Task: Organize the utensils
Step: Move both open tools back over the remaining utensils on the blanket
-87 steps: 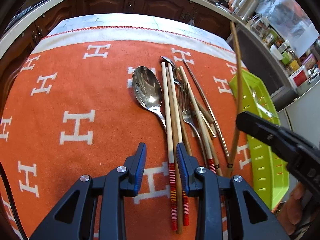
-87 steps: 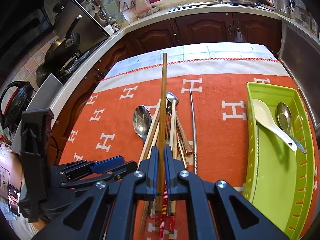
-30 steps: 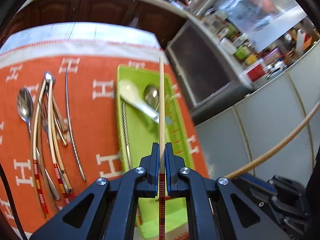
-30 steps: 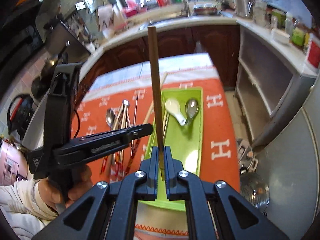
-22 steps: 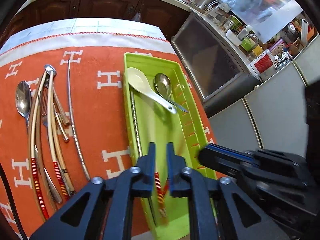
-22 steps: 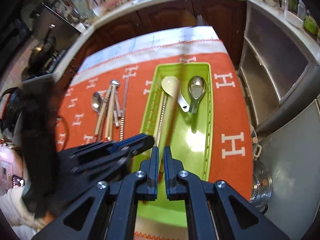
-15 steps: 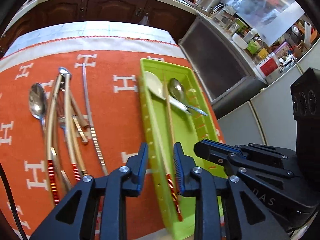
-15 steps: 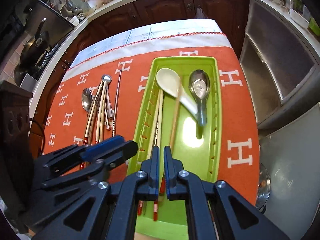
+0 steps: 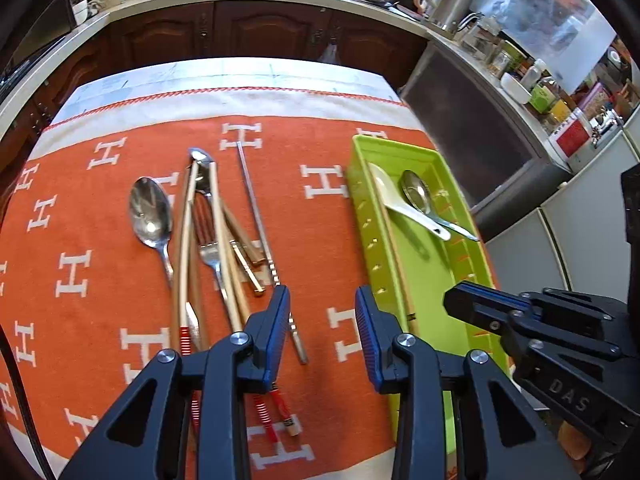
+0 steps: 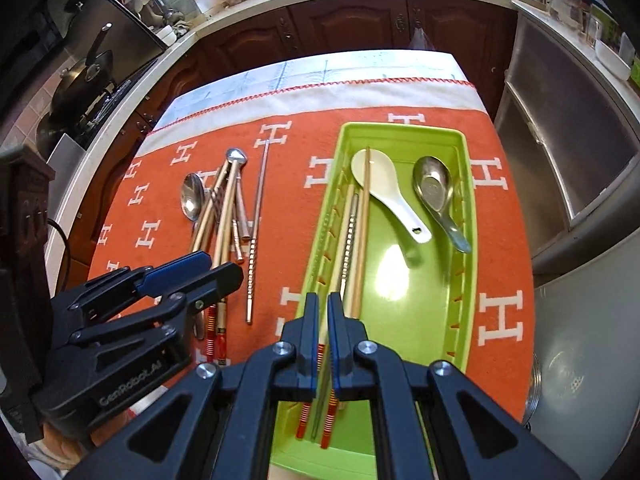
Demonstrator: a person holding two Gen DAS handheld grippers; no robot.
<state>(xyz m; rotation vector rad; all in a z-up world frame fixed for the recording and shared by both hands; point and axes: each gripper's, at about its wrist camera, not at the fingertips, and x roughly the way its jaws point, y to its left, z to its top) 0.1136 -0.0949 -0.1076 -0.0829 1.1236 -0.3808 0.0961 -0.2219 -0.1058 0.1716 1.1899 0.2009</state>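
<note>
Two handheld grippers above an orange cloth [image 9: 100, 240] with loose utensils [image 9: 208, 240] and a green tray [image 10: 466, 216].

The left gripper [image 9: 322, 332], jaws just opened and empty, hangs over cloth beside the tray. Only the right view shows the right gripper [image 10: 323, 336] nearly closed, empty, over chopsticks [image 10: 354, 240] lying along the tray's left side beside two spoons [image 10: 400, 200].

Chopsticks' [image 10: 362, 240] near ends: hidden behind right tongs [image 10: 323, 312]. Green tray's [image 9: 362, 216] near corner: covered by left tongs [image 9: 322, 320].
</note>
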